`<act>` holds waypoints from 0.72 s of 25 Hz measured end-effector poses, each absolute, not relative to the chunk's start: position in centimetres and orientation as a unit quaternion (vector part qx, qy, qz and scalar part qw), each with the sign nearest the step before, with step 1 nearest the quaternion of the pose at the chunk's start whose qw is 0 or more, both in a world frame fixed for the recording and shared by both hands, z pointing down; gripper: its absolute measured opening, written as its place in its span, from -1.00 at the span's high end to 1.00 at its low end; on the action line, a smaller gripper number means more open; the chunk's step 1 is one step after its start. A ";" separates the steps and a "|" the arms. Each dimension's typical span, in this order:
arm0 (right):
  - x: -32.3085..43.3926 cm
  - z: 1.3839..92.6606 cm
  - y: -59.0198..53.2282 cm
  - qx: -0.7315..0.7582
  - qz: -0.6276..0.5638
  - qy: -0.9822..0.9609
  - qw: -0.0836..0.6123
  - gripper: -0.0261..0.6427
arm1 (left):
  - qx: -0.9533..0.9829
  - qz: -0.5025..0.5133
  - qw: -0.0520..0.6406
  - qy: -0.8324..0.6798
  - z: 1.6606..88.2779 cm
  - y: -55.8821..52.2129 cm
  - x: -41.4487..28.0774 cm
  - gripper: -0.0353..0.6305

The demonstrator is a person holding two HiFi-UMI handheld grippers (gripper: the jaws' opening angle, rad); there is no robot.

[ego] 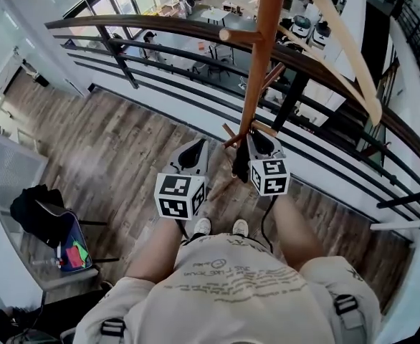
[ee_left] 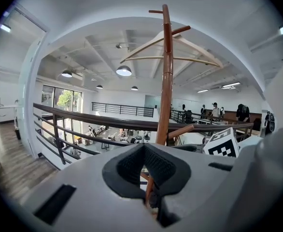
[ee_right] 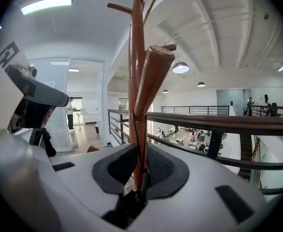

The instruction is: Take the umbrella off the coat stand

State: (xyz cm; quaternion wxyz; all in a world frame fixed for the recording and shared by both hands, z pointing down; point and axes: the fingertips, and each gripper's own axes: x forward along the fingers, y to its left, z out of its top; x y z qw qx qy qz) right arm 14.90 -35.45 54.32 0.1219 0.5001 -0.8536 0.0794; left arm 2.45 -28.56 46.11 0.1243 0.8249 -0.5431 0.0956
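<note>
The wooden coat stand (ego: 257, 70) rises just in front of me, with short pegs low on its pole. A black folded umbrella (ego: 239, 165) hangs against the pole between my two grippers. My right gripper (ego: 261, 142) is right beside it. In the right gripper view the pole (ee_right: 136, 81) runs up between the jaws, which stand close together, and the black umbrella (ee_right: 131, 204) fills their narrow gap. My left gripper (ego: 198, 150) is a little to the left, apart from the umbrella. Through its slim open gap (ee_left: 153, 211) I see the pole (ee_left: 166, 81).
A dark metal railing (ego: 160, 31) curves just behind the stand, with a drop to a lower floor beyond. A light wooden hanger (ego: 346, 41) sticks out from the stand's top right. A chair with a black bag (ego: 49, 221) stands at my left on the wood floor.
</note>
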 end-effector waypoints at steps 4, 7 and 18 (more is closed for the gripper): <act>14.7 54.5 -35.5 0.502 0.064 -0.853 0.129 0.86 | 0.821 0.096 0.127 -0.548 46.5 -28.7 2.3 0.88; 14.7 54.6 -35.1 0.498 0.072 -0.855 0.126 0.89 | 0.822 0.096 0.124 -0.547 46.4 -28.6 2.4 0.88; 16.2 53.1 -34.0 0.516 0.080 -0.848 0.090 0.90 | 0.837 0.094 0.114 -0.527 45.5 -29.9 3.9 0.88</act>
